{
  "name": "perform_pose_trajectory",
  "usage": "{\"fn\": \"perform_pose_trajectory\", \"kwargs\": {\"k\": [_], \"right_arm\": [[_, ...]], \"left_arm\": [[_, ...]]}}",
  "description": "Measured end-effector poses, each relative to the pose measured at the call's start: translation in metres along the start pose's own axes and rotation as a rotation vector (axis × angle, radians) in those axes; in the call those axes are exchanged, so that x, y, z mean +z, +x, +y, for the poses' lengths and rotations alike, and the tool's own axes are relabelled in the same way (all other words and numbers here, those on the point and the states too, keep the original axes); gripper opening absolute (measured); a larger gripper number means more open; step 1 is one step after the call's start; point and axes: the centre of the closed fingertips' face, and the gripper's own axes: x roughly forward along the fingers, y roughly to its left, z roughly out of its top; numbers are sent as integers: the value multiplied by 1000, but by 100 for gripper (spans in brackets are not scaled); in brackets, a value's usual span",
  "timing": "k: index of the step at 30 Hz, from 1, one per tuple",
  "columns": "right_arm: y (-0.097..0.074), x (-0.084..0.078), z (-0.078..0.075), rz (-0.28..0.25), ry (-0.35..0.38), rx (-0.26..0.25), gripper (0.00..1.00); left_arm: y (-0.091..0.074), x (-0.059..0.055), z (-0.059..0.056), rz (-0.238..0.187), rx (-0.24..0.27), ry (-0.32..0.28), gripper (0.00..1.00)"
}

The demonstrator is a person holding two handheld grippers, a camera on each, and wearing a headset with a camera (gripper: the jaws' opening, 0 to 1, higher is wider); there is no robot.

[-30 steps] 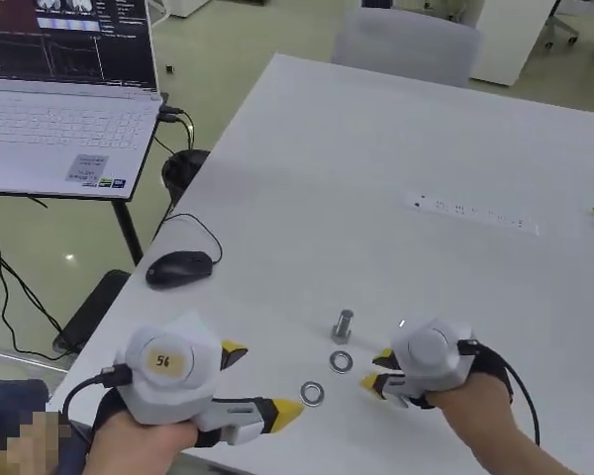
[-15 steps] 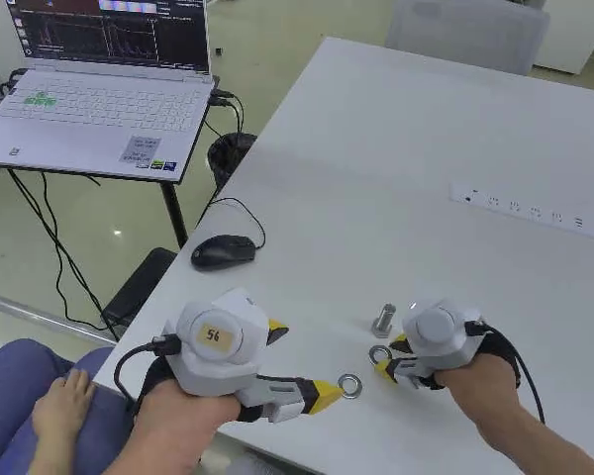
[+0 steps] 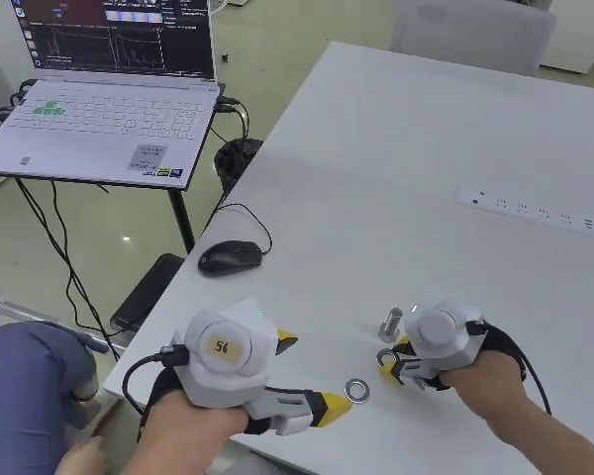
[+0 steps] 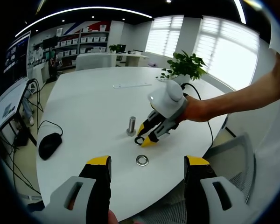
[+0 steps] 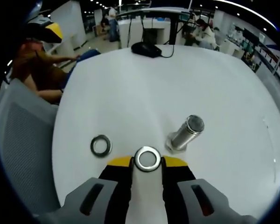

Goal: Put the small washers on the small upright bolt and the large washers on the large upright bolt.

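Note:
A single steel bolt (image 3: 390, 324) stands upright on the white table (image 3: 376, 168). My right gripper (image 3: 389, 362) sits just in front of it, shut on a washer (image 3: 386, 357). In the right gripper view this washer (image 5: 147, 158) is pinched between the yellow tips, with the bolt (image 5: 186, 132) just beyond it to the right. A second washer (image 3: 356, 390) lies flat near the table's front edge. My left gripper (image 3: 312, 374) is open, with its lower tip close beside that washer (image 4: 142, 160). The left gripper view shows its jaws wide apart with nothing between them.
A black mouse (image 3: 230, 257) with its cable lies at the table's left edge. A laptop (image 3: 109, 99) sits on a stand to the left of the table. A white power strip (image 3: 544, 211) lies far right. A grey chair (image 3: 470, 35) stands behind the table.
The headset camera has shifted. My right gripper has moved up to the washer beside the bolt and shut on it. The left gripper stays open near the other washer.

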Motion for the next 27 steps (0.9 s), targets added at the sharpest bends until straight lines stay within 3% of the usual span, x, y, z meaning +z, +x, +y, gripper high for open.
{"fn": "perform_pose_trajectory", "kwargs": {"k": [3, 10, 15, 17, 25, 27], "right_arm": [[-2, -5, 1, 13, 65, -24, 25], [-13, -20, 13, 24, 106, -48, 25], [-17, -24, 21, -10, 121, -5, 28], [-17, -24, 24, -9, 82, 32, 29], [-17, -28, 21, 112, -295, 167, 28], [-15, -26, 22, 113, -302, 189, 29]], "left_arm": [[0, 1, 0, -3, 1, 2, 62], [1, 2, -1, -9, 1, 3, 62], [1, 3, -2, -9, 2, 5, 62], [1, 2, -3, -10, 2, 5, 62], [-1, -1, -5, -5, 7, 7, 62], [-2, -2, -4, -4, 12, 5, 62]]}}
